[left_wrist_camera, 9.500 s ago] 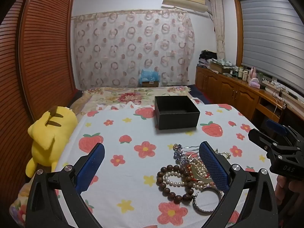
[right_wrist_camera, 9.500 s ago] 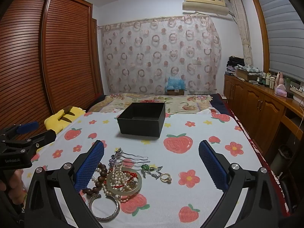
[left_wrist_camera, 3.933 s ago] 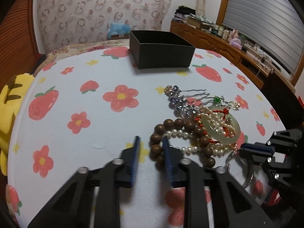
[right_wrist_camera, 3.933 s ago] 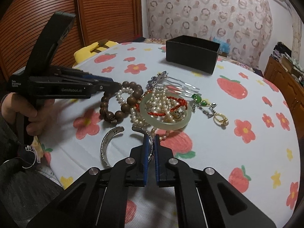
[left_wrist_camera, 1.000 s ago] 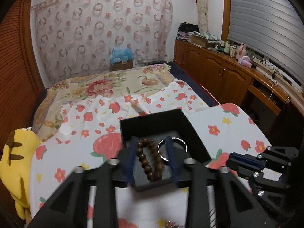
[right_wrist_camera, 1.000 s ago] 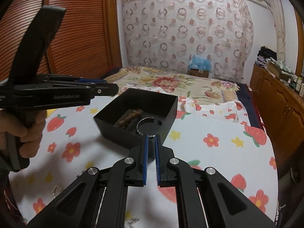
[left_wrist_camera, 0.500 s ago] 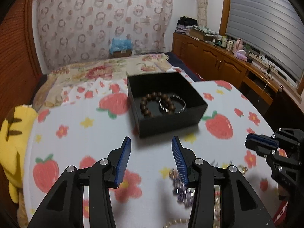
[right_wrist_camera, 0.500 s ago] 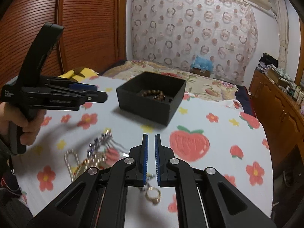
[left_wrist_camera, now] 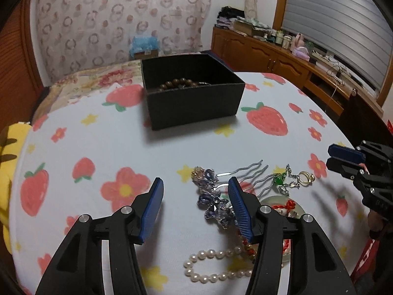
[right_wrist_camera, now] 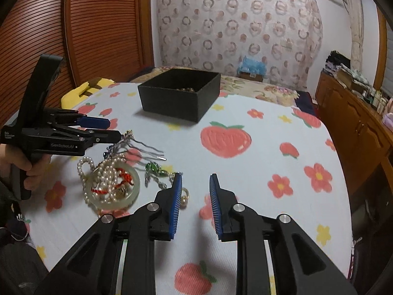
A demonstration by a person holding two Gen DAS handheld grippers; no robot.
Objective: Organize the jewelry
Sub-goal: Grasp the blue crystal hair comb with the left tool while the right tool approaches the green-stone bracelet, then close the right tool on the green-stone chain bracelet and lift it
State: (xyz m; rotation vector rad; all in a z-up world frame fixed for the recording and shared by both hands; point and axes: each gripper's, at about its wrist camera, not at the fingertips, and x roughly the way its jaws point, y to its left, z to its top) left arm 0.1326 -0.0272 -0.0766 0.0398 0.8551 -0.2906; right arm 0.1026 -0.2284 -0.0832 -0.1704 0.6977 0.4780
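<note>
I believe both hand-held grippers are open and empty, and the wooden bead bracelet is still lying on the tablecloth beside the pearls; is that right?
Not quite: the wooden bead bracelet lies inside the black box, as the left wrist view shows. Both the left hand-held gripper and right hand-held gripper are indeed open and empty.

Beads (left_wrist_camera: 178,83) in box (left_wrist_camera: 194,105), behind hairpin (left_wrist_camera: 213,196)

A yellow plush toy (right_wrist_camera: 83,91) lies at the left edge of the strawberry-print cloth (right_wrist_camera: 245,123). A wooden cabinet (left_wrist_camera: 282,59) lines the right wall.
</note>
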